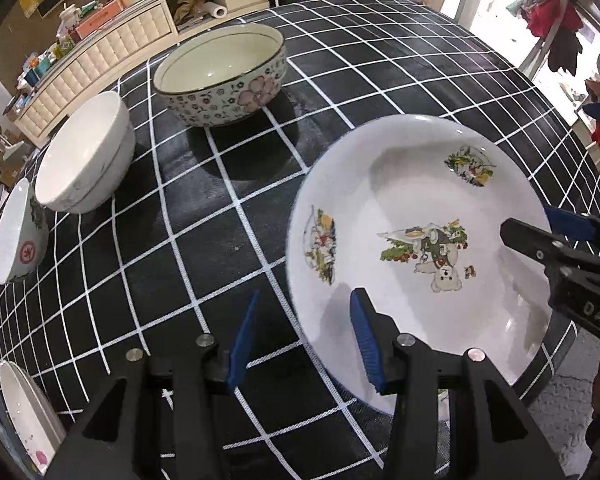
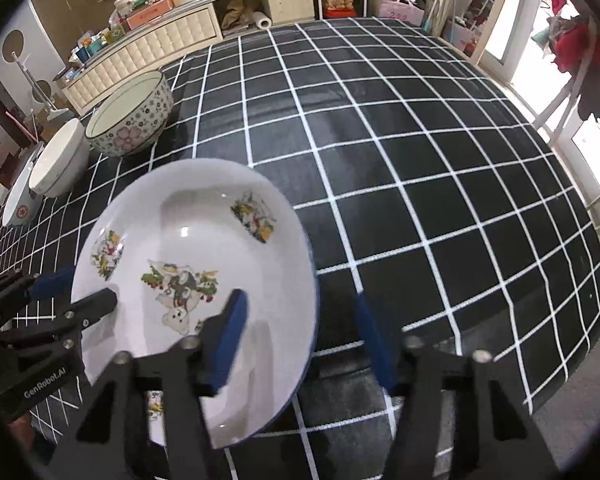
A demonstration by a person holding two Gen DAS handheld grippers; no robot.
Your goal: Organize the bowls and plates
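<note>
Three bowls (image 1: 220,76) behind cartoon plate (image 1: 412,248); both grippers' jaws straddle rim.

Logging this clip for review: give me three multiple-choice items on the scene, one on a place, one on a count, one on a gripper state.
1. Where is the cartoon-print plate?
A. At the table's near edge, straddled by both grippers
B. Inside the floral bowl
C. On the cabinet

2. How many bowls stand in the row on the left?
A. One
B. Three
C. Five

3. How are the left gripper jaws?
A. Shut
B. Open around the plate's rim
C. Out of view

Answers: 1 A, each gripper has one finger over the plate. 2 B, floral bowl, white bowl, red-emblem bowl. 3 B, blue pads apart.
</note>
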